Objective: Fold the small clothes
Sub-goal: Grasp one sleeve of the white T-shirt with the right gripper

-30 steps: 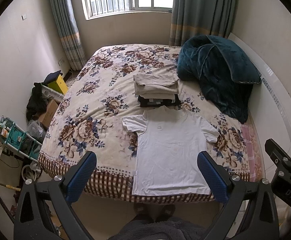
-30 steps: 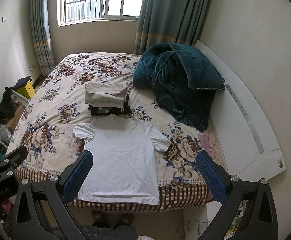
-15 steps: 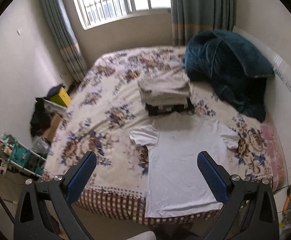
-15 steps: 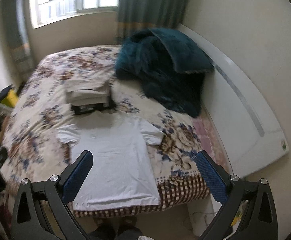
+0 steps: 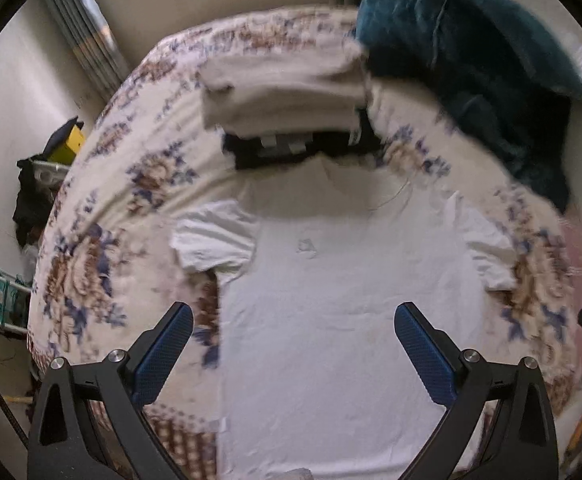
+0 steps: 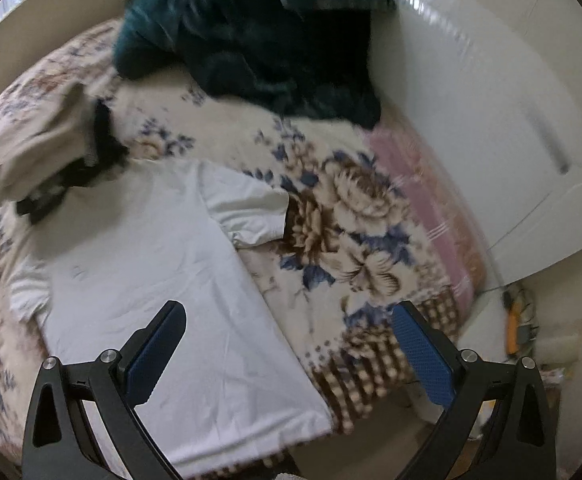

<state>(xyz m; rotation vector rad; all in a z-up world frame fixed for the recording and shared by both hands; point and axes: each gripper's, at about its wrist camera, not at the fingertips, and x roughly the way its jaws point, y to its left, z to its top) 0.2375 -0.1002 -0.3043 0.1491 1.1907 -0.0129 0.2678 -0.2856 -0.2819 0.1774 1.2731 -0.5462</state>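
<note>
on the floral bedspread [image 5: 103, 216] a white t-shirt [image 5: 331, 320] lies flat; both tongs [image 5: 293, 320] [image 6: 289, 320] gape, empty.

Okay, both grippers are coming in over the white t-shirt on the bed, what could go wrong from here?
1. The white short-sleeved t-shirt has its hem hanging over the edge of the floral bedspread; a tug there could slide it off.
2. The stack of folded beige and black clothes sits right at the collar, so a fold toward it might knock it.
3. Both the left gripper and right gripper are open; a pinch may catch the bedspread too.
</note>
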